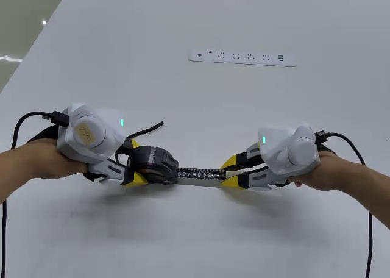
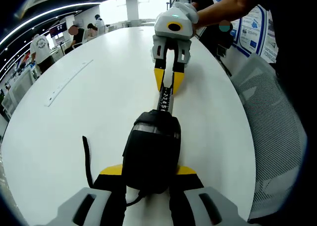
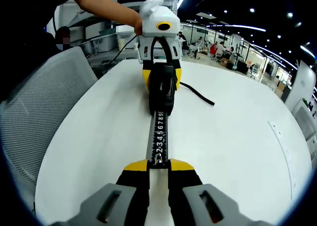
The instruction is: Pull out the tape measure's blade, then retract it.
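Note:
A black tape measure sits between the yellow-tipped fingers of my left gripper, which is shut on its case. A short length of black blade with white numerals runs to the right from the case. My right gripper is shut on the blade's end, seen close up in the right gripper view as the blade leading into the jaws of my right gripper. The case and the left gripper behind it face that camera. A black wrist strap trails from the case.
A white power strip lies flat on the white table beyond the grippers. Black cables run back from both grippers along the person's arms. A grey mesh chair stands by the table edge. People stand in the background of the room.

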`<move>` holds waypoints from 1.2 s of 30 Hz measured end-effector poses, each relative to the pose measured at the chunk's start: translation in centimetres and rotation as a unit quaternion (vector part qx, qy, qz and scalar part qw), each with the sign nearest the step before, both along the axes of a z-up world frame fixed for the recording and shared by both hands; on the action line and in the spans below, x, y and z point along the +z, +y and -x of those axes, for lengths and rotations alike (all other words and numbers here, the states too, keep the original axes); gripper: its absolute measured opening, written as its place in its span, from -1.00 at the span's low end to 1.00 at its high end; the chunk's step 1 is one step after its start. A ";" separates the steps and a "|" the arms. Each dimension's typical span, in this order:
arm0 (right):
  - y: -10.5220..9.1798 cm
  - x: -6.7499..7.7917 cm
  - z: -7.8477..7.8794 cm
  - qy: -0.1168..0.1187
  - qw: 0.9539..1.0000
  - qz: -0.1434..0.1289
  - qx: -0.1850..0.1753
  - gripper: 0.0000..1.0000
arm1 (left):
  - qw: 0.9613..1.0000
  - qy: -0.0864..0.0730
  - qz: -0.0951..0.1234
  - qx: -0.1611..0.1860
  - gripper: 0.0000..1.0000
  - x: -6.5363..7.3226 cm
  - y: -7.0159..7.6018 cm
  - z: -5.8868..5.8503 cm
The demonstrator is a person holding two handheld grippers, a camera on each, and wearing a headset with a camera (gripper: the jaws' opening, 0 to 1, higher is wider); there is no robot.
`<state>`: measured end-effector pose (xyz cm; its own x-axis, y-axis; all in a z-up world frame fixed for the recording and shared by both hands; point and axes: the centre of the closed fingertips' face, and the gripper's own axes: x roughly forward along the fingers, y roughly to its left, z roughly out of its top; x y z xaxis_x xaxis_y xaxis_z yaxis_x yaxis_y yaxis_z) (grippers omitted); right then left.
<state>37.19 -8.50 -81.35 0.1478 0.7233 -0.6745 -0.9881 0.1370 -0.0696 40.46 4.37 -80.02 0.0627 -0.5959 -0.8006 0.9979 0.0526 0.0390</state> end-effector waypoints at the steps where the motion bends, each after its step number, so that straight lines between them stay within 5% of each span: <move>1: -0.1 0.0 0.0 0.000 1.000 0.000 0.000 -0.77 | 1.000 0.000 0.000 0.000 -0.40 0.0 0.0 0.0; 36: -4.4 0.1 0.9 0.008 1.000 0.009 -0.009 -0.77 | 1.000 0.000 -0.003 0.001 -0.40 0.0 -0.1 0.0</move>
